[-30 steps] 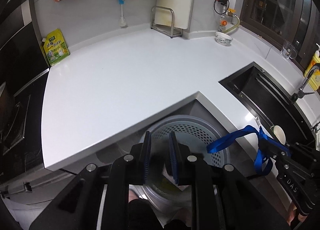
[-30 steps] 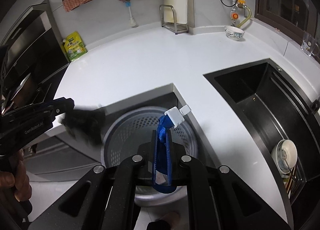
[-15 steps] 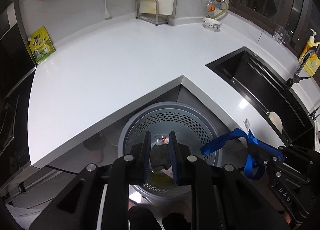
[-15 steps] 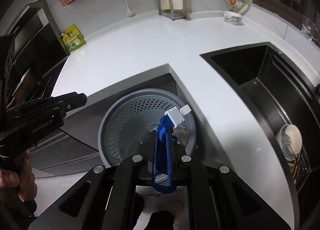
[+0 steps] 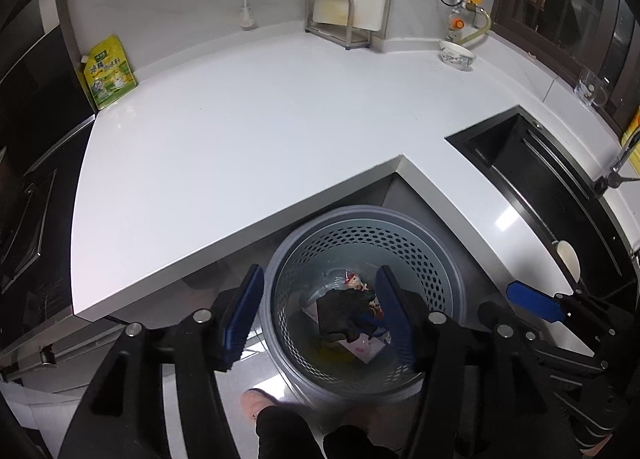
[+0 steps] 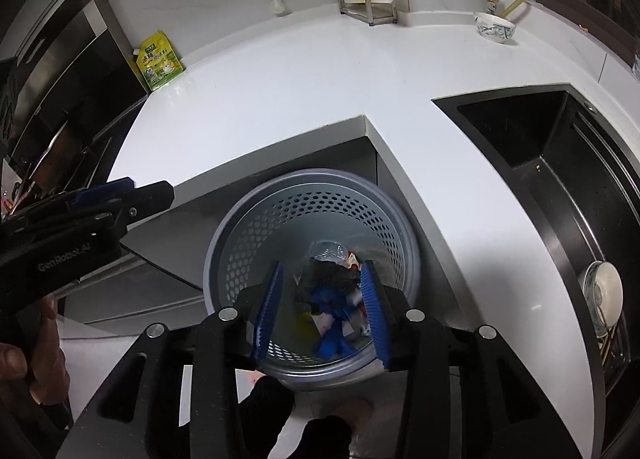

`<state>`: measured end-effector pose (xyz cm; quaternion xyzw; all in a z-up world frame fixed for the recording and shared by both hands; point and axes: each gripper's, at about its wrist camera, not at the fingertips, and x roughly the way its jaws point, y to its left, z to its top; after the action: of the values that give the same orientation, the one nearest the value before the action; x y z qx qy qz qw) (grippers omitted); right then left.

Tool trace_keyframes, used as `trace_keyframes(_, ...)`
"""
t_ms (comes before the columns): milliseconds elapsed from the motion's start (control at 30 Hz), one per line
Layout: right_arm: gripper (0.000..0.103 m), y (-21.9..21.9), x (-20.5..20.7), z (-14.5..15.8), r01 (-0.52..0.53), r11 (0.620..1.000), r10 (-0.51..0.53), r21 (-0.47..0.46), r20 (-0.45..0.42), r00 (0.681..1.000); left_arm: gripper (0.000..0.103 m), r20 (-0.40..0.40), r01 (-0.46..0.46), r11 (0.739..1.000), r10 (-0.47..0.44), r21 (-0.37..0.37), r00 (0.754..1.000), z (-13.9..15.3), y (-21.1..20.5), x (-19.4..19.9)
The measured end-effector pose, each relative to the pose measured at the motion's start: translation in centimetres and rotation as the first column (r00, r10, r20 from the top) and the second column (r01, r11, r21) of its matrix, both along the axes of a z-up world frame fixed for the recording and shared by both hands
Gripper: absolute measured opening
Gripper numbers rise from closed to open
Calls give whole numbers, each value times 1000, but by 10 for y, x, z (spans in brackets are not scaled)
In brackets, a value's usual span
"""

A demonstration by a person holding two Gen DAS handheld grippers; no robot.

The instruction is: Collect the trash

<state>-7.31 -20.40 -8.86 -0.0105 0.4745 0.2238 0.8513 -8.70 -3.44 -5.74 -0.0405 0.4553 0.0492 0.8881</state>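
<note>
Both my jaws are opening, nothing between the pads: left gripper [image 5: 320, 319] and right gripper [image 6: 322, 313] hang over the bin [image 5: 460, 291]. Trash [image 5: 344, 313] lies below the fingers, on the bin floor, blue strap [image 6: 332, 319] on top. Counter [image 5: 240, 147] shows no loose trash, so collection looks about done.

**Two wrist cameras looking down into a bin**

Both fisheye views sit just behind their own gripper fingers, angled steeply down and forward. Each looks into the bin [image 5: 366, 219] [image 6: 312, 183] tucked under the inner corner of the counter [image 5: 240, 147] [image 6: 300, 91], seen close. The left view looks from further left, the right from further right. Both share the bin, counter, sink [image 5: 516, 155] [image 6: 532, 131] and back wall.
</note>
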Motion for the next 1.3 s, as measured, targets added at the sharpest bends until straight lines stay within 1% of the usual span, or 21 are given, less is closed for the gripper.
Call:
trace_keyframes(33,39,-1,0,1,2,1000,-2,0,0,1000,59,0,-4,1000,4,2,1000,1,0,0)
trace_keyframes(133,39,-4,0,1,11,1000,-11,5,-8,1000,67,2,-17,1000,17,7,1000,5,1,-1)
trace_keyframes(267,41,-7,-2,1,21,1000,-21,11,-28,999,86,1,-46,999,46,0,999,10,5,-4)
trace_keyframes(300,42,-7,-3,1,23,1000,-22,14,-31,999,88,1,-52,999,52,-4,999,11,5,-4)
trace_keyframes(433,46,-5,-7,5,17,1000,-17,12,-29,999,90,-2,-64,998,64,3,998,15,8,-3)
trace_keyframes(467,48,-5,-7,6,17,1000,-16,12,-27,999,91,1,-66,998,66,7,998,17,8,-4)
trace_keyframes(567,50,-3,-9,9,13,1000,-12,11,-24,1000,96,15,-75,997,75,19,997,22,8,-7)
trace_keyframes(733,52,0,-10,11,9,1000,-9,-5,-20,1000,96,22,-86,996,86,28,996,27,8,-11)
trace_keyframes(800,56,0,-10,13,17,1000,-17,-12,-14,1000,96,19,-91,996,90,27,996,28,8,-11)
trace_keyframes(833,57,0,-11,14,22,1000,-22,-14,-12,1000,96,18,-93,995,93,27,996,28,8,-12)
trace_keyframes(1033,58,-2,-11,13,40,999,-40,-22,-23,999,97,4,-99,994,99,38,995,27,7,-15)
trace_keyframes(1300,60,-3,-14,16,52,998,-52,-33,-16,999,97,-8,-116,992,117,42,993,26,10,-18)
